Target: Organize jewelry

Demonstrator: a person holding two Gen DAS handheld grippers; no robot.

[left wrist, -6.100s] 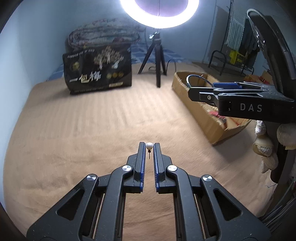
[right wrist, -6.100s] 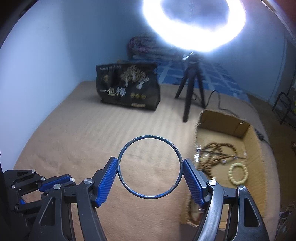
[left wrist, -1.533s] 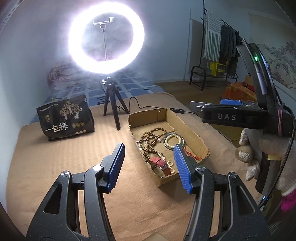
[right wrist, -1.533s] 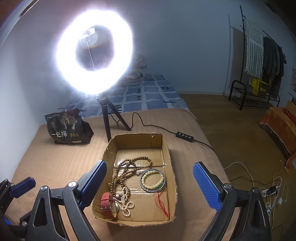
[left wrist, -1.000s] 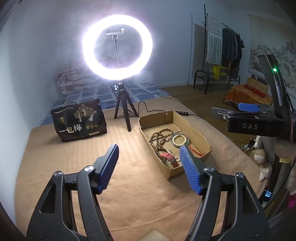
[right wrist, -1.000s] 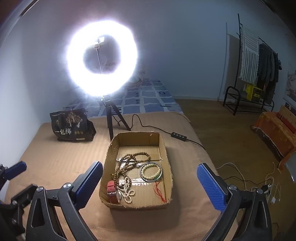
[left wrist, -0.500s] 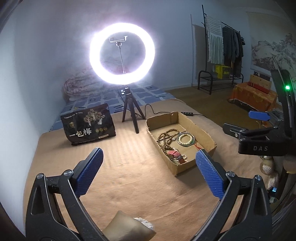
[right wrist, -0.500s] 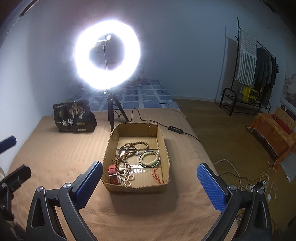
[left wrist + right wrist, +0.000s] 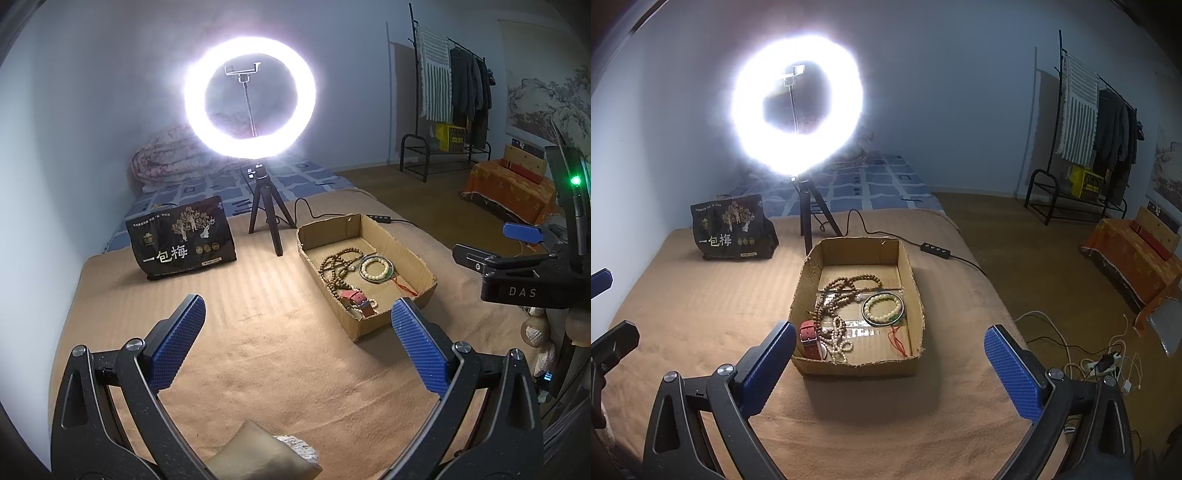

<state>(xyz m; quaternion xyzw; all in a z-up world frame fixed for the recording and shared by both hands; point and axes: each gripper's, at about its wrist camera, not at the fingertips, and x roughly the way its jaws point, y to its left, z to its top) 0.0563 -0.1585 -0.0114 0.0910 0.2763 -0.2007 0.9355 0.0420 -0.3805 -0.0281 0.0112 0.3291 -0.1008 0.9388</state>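
An open cardboard box (image 9: 909,266) sits on the tan bedspread. It holds a brown bead necklace (image 9: 849,282), a pale bead bracelet (image 9: 882,306) inside a dark bangle, a red watch strap (image 9: 809,334), a white bead string (image 9: 840,341) and a red cord (image 9: 897,343). My right gripper (image 9: 890,336) hangs above the box's near end, open wide and empty. My left gripper (image 9: 295,314) is also open wide and empty, left of the box (image 9: 391,240) and short of it. The bracelet (image 9: 375,267) and the necklace (image 9: 336,271) show there too.
A lit ring light on a small tripod (image 9: 266,225) stands behind the box, its cable and controller (image 9: 936,249) trailing right. A black snack bag (image 9: 181,243) stands at the back left. The bed's edge drops to the floor on the right, where loose cables (image 9: 1104,362) lie.
The left jaws spread from partly open to fully wide. Both grippers drew back a little from the box. Six seconds ago the left held a pearl pin and the right a bangle; both are empty.
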